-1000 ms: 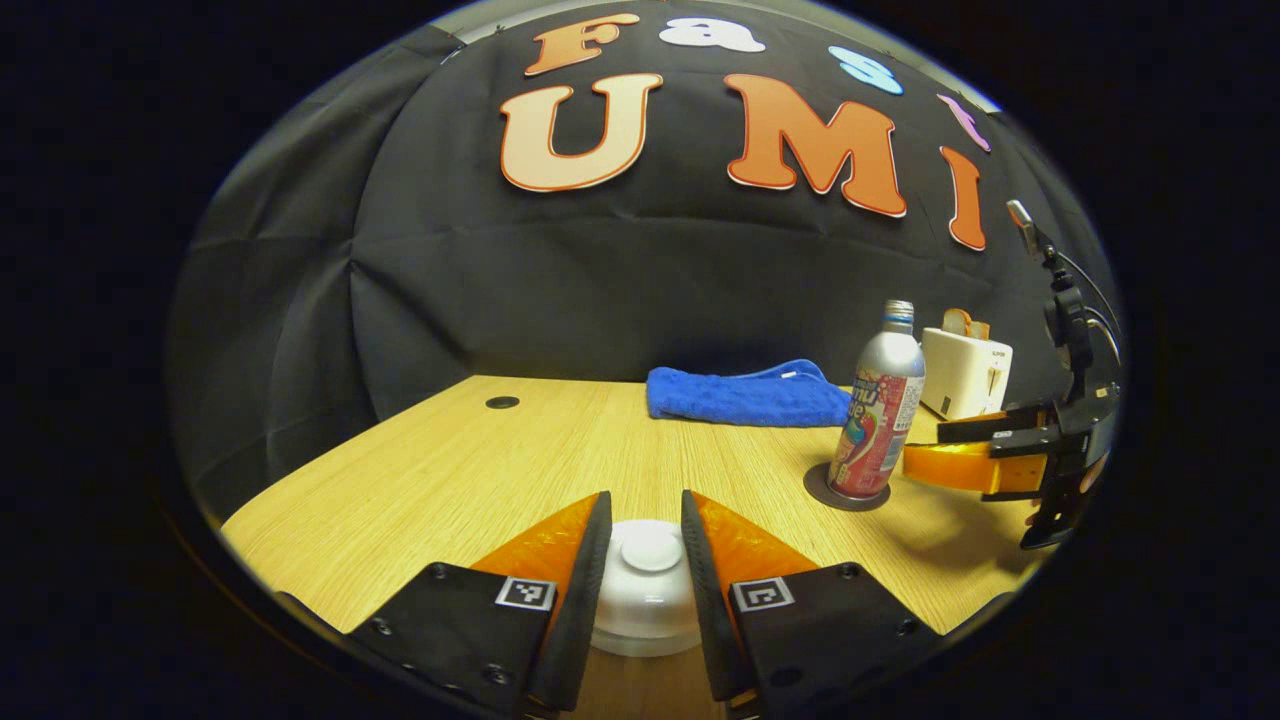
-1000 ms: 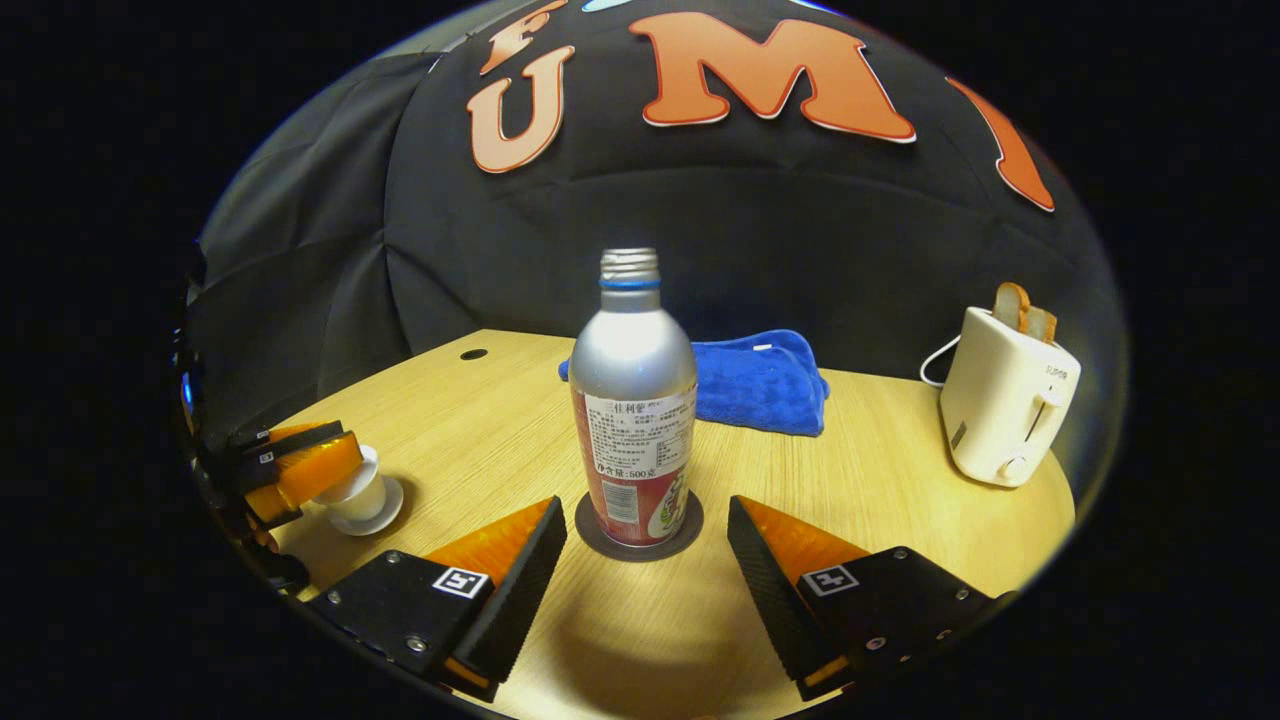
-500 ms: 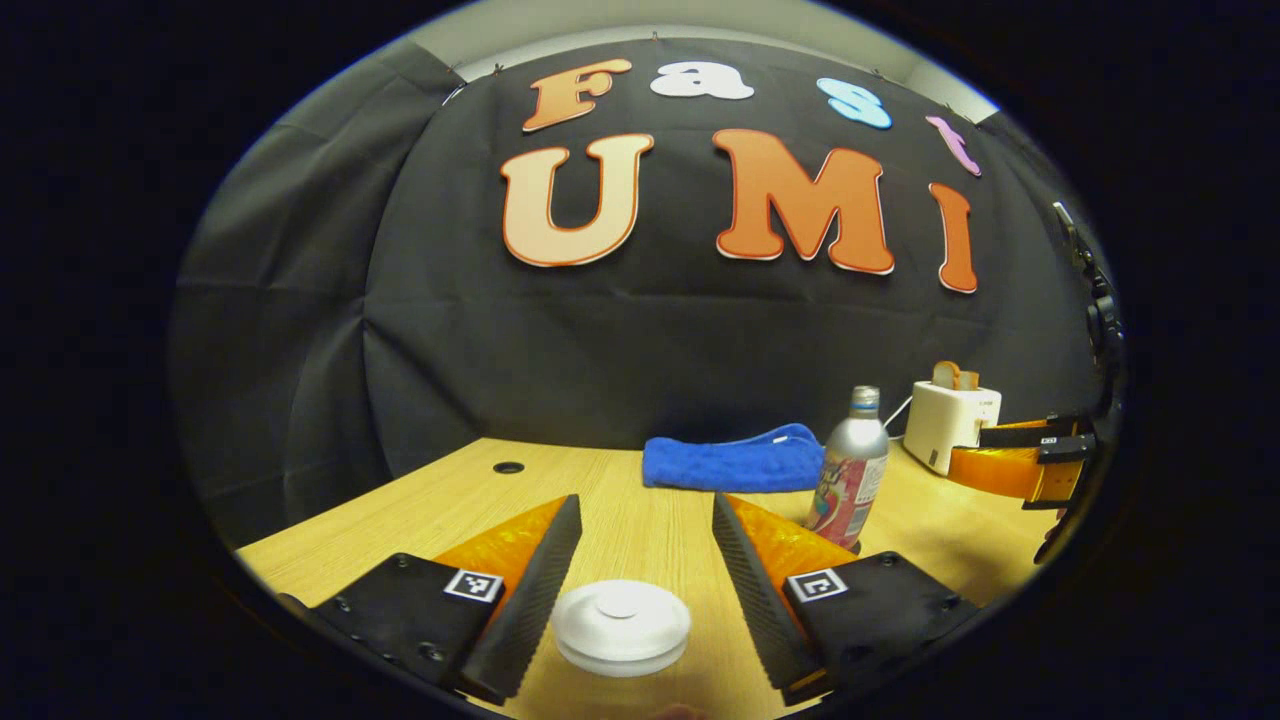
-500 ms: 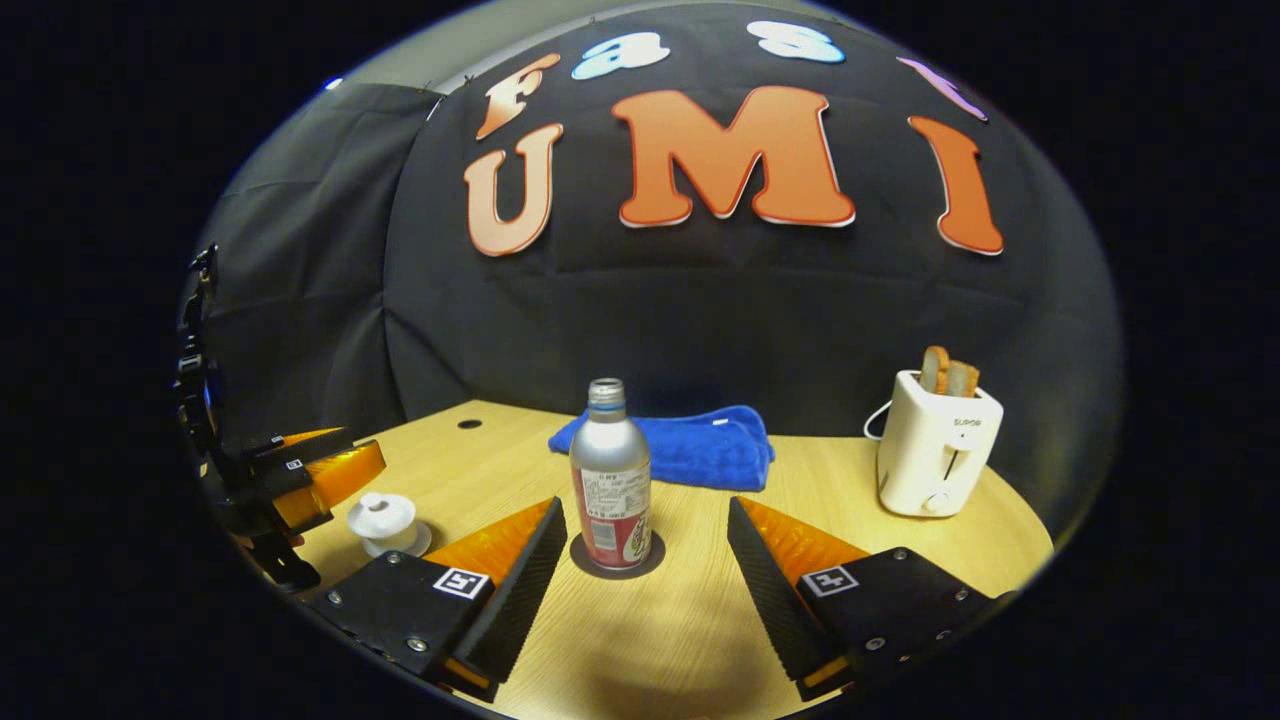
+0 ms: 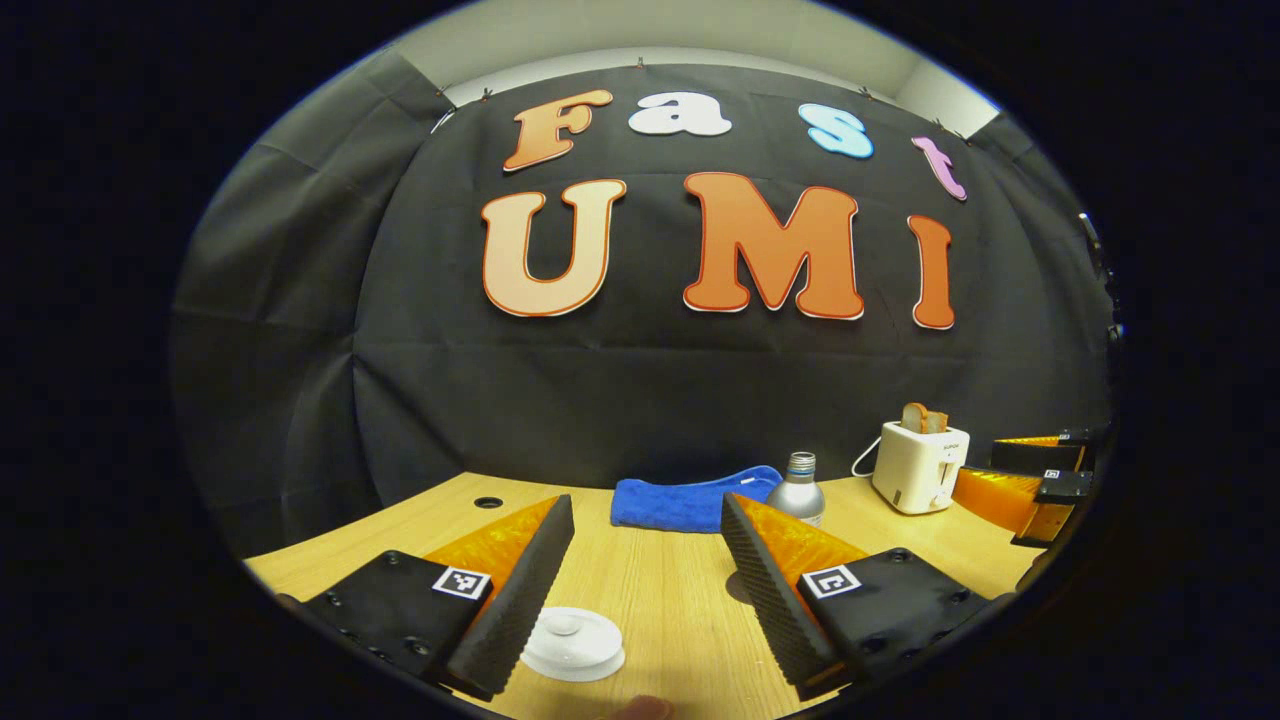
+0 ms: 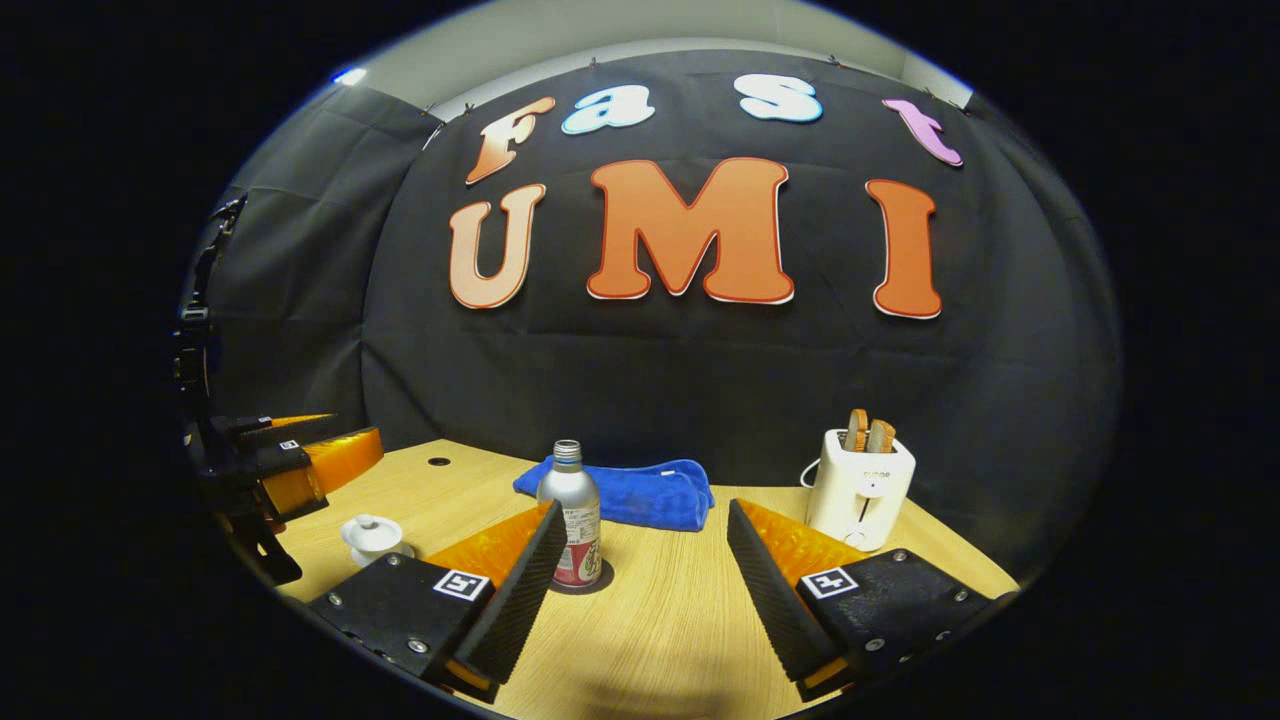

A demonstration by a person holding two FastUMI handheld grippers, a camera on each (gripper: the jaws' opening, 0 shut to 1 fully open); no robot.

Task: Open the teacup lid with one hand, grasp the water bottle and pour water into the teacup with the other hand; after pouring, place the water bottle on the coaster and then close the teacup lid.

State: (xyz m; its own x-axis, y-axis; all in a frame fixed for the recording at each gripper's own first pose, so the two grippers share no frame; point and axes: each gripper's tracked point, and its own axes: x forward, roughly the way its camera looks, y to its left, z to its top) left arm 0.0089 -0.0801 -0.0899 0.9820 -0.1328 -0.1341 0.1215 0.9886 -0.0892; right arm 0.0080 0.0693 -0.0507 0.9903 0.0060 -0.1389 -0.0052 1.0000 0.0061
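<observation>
Black cloth hangs behind a pale wooden worktop (image 6: 660,620), and on it sits the white teacup (image 6: 372,538) with its lid (image 5: 572,643) on, knob upward. In the left gripper view the lid lies low between the fingers of the left claw (image 5: 640,590), close to the left finger and touching neither; that claw's jaws stand wide apart and hold nothing. In the right gripper view the same claw (image 6: 330,460) hangs above and just left of the teacup, clear of it.

Well to the right of the cup, the silver water bottle (image 6: 570,515) stands upright and uncapped on a dark round coaster (image 6: 598,583). The right claw (image 6: 640,590) is set back from the bottle with its jaws spread wide, empty; its left finger covers part of the bottle's label in that view. In the left gripper view only the bottle's neck and shoulder (image 5: 797,492) rise behind the left claw's right finger, and the right claw (image 5: 1030,480) shows at the far right edge.

Behind the bottle lies a folded blue towel (image 6: 640,492). Right of it stands a white toaster (image 6: 860,488) with two slices of toast (image 6: 868,433) in its slots and a white cord at its side.
</observation>
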